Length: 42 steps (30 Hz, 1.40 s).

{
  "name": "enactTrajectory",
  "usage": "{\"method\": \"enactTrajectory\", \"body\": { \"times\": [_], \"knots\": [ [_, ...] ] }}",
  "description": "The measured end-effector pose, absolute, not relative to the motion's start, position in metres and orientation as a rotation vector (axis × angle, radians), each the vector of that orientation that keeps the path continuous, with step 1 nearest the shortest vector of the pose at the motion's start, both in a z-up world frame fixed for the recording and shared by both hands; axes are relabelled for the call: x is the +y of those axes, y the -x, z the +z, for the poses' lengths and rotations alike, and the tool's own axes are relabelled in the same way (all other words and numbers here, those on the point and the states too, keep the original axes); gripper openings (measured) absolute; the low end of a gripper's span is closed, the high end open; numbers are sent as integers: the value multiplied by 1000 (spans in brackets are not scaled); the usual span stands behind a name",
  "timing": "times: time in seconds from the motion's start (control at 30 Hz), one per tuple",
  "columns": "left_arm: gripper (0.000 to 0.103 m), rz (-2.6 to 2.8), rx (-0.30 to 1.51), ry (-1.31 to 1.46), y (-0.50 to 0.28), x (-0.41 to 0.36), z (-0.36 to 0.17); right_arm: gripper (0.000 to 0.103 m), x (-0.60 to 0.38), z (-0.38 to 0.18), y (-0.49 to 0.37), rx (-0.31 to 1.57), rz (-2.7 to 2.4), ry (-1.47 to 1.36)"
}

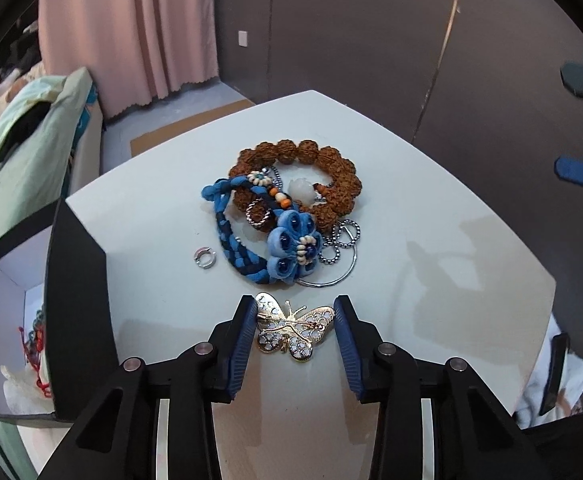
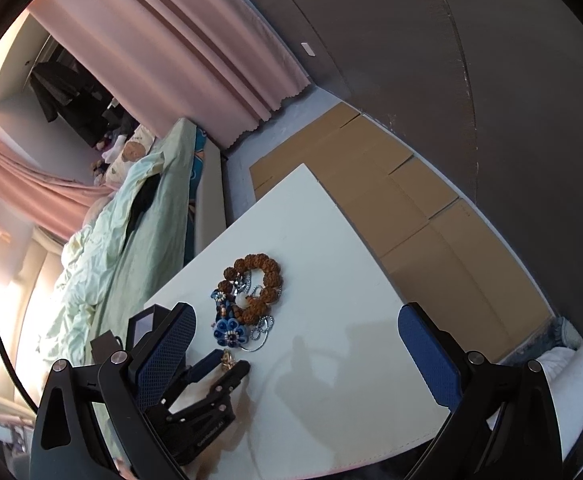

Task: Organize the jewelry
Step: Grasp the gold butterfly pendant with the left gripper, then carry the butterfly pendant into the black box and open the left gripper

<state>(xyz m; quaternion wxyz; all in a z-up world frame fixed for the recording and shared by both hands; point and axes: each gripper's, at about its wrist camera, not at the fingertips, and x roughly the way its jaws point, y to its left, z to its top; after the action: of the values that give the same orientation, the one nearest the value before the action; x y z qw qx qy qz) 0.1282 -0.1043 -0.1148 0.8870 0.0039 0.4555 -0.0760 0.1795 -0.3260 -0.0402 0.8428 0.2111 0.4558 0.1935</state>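
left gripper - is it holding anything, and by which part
The gold butterfly brooch lies between the left gripper fingers, wing tips at the pads; a firm grip cannot be told.

Butterfly brooch (image 1: 291,330) on table (image 1: 431,208), jewelry pile (image 1: 287,208) behind it, box (image 1: 79,300) left

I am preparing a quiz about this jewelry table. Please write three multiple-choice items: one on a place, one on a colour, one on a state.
1. Where does the gold butterfly brooch lie?
A. Between the fingers of the left tool
B. Inside the black box
C. On top of the brown bead bracelet

2. What colour is the fabric flower on the braided bracelet?
A. Red
B. Blue
C. Green

3. How is the right tool now?
A. Shut on a ring
B. Holding the bracelet
C. Open, holding nothing

Answers: 1 A, a finger stands on each side of the brooch. 2 B, its petals are blue. 3 C, its fingers stand wide apart over the bare white table.
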Motion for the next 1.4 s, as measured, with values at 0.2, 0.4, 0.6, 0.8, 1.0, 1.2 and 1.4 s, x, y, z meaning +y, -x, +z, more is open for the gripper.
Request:
{"method": "enactTrajectory", "body": {
  "times": [0.2,0.4,0.6,0.8,1.0,1.2,1.4],
  "knots": [
    [41,-143,890,18,-118,-94,-93,103,-318,-43,-180,973,416,-428],
    [41,-126,842,66,-109,-78,-72,103,-302,-46,-178,989,443,-405],
    [41,-104,797,99,-100,-59,-53,86,-273,-56,-181,1035,495,-398],
    [41,-70,769,143,-92,-34,-40,70,-239,-71,-185,1104,536,-400],
    [41,-37,758,183,-88,-10,-34,63,-216,-84,-187,1147,542,-401],
    [41,1,756,206,-83,11,-32,62,-198,-95,-190,1185,540,-399],
    [41,27,763,229,-84,26,-35,60,-182,-107,-196,1216,517,-384]
  ]
}}
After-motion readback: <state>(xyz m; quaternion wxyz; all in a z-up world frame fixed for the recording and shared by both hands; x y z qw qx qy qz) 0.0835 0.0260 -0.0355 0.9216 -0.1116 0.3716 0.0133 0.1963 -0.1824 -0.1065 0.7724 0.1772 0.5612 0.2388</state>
